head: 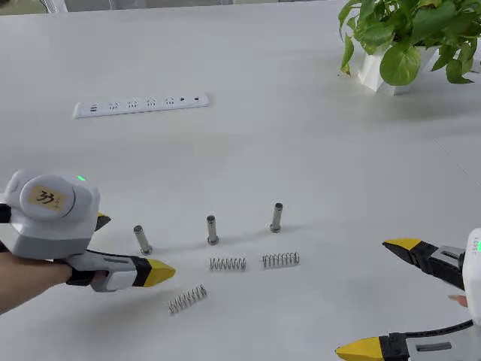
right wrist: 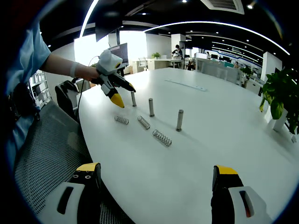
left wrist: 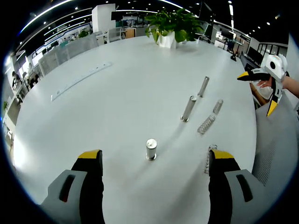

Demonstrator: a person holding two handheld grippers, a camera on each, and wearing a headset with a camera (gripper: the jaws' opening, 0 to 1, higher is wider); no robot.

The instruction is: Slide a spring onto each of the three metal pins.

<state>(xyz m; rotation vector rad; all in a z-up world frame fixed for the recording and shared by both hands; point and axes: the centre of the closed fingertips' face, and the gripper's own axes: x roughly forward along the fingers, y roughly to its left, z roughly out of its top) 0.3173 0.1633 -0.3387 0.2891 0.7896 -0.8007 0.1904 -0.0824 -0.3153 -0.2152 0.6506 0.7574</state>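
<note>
Head view: my left gripper (head: 134, 246) and right gripper (head: 367, 296), jaws spread and empty, flank three upright pins (head: 212, 229); three springs (head: 228, 263) lie loose on the table (head: 301, 150).

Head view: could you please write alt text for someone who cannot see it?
Three metal pins stand upright on a table, three loose springs lying before them. Both grippers are open: left gripper beside the leftmost pin, right gripper at lower right.

The middle short grey metal pin (head: 212, 229) stands upright, with the left pin (head: 142, 239) and the right pin (head: 276, 216) upright on either side of it. All three are bare. Three thin silver coil springs lie flat on the near side of the middle pin: first spring (head: 228, 263) just in front of it, second spring (head: 280, 259) to the right, third spring (head: 187, 298) further front-left, slanted.
</note>
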